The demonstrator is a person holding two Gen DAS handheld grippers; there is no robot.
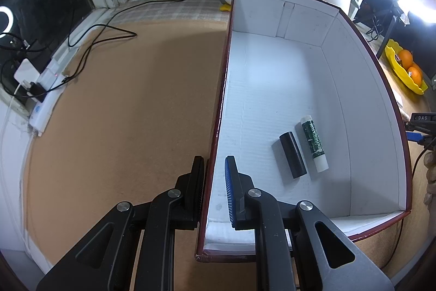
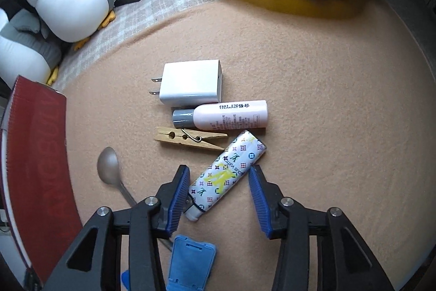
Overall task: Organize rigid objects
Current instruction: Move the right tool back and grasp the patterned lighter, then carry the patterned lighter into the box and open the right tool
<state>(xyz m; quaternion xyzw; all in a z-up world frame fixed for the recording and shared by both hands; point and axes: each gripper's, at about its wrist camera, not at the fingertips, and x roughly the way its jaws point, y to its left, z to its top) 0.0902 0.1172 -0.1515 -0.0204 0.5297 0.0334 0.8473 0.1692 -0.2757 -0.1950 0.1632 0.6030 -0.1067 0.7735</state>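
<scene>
We see a wooden clothespin (image 2: 189,139), a dull metal spoon (image 2: 109,167), and a glossy plastic charger (image 2: 192,82) on a fuzzy tan cloth (image 2: 327,100).

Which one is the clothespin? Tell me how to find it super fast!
Look at the peach blanket and find the row of little things in its middle. Under the white charger lies a pink bottle, and just below that sits the clothespin, above the patterned tube. It is the only wooden thing there, pale tan, with a small wire spring.
</scene>
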